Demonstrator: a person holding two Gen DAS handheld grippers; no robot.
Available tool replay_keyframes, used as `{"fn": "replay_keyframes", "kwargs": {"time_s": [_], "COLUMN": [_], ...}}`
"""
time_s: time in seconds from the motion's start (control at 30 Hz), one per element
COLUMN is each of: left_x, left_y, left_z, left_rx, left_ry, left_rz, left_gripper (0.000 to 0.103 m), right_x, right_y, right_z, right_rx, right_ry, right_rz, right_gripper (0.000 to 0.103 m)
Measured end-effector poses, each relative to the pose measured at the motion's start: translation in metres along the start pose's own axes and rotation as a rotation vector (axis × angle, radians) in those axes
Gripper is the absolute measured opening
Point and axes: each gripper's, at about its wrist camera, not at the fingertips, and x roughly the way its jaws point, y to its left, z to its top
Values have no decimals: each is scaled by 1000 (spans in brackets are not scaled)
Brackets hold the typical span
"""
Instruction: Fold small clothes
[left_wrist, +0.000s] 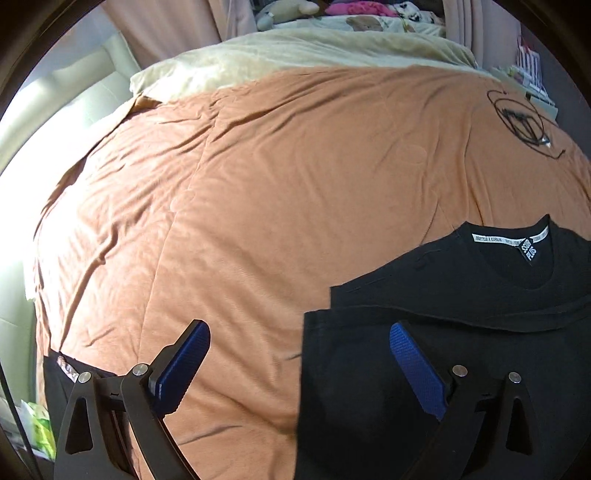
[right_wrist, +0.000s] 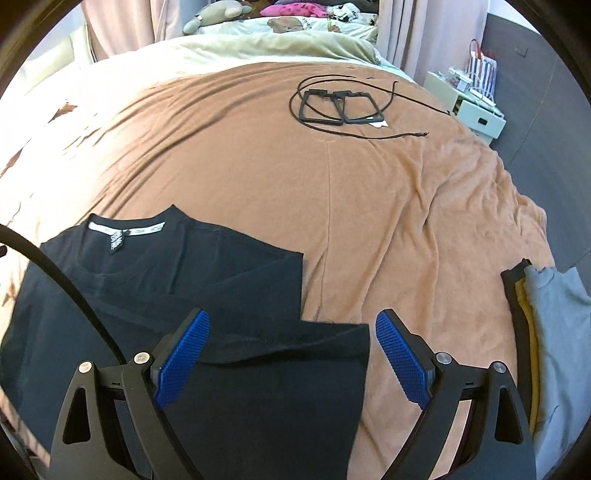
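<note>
Right wrist view, your right gripper (right_wrist: 291, 354) spread wide and empty above the black T-shirt (right_wrist: 229, 288) partly folded on the orange blanket (right_wrist: 388, 206), your left gripper (left_wrist: 299, 365) likewise wide, nothing held.

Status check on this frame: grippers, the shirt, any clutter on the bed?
Left gripper and right gripper open, empty. Black T-shirt partly folded on orange blanket. Black cord with frames far off; folded stack at right edge.
</note>
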Motion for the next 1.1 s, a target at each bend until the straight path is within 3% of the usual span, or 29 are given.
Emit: {"fn": "replay_keyframes", "kwargs": {"time_s": [0.3, 0.37, 0.6, 0.93, 1.1], "left_x": [14, 22, 43, 70, 75], "left_y": [17, 20, 11, 11, 14], "left_z": [-22, -25, -31, -26, -27], "left_rx": [-46, -66, -64, -112, -141], "left_ry": [77, 104, 142, 179, 178], "left_rz": [-103, -125, -145, -154, -159], "left_gripper": [84, 78, 75, 63, 56], "right_x": [2, 13, 61, 107, 113], "right_y": [-27, -30, -23, -41, -51], "right_z": [-15, -17, -12, 19, 13], "right_rx": [-51, -47, -53, 97, 121], "right_ry": [94, 124, 210, 202, 185], "right_rz": [21, 31, 27, 29, 31], "right_gripper": [91, 91, 91, 91, 91]}}
